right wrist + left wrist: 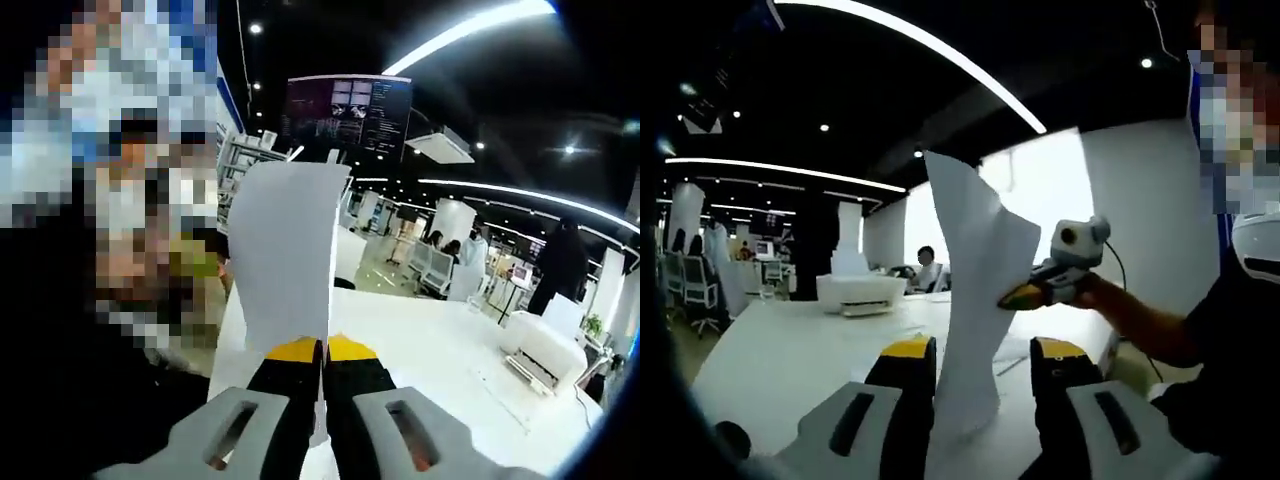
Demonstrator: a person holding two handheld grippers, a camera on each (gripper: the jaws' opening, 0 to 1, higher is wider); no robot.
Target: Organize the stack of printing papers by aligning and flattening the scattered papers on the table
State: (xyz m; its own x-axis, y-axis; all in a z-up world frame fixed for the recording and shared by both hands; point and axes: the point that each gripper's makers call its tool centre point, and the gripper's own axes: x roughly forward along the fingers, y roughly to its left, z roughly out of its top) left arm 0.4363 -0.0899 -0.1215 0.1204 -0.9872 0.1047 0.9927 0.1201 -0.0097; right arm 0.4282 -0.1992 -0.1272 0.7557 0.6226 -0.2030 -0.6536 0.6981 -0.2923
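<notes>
While the right claw (324, 352) pinches a raised paper sheet (288, 255), its jaws are closed on it. Left claw (983, 355) gapes wide around the sheet's lower edge above the white surface (790, 350).

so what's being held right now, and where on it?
A sheet of paper, upright. The right gripper is shut on its edge. The left gripper is open, the sheet's lower end between its jaws.

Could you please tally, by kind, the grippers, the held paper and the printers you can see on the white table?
Yellow-tipped two-jaw grippers: 2 (left gripper, right gripper)
White paper sheets held upright: 1 (paper sheet)
White printers on the white table: 1 (printer)
Total: 4
</notes>
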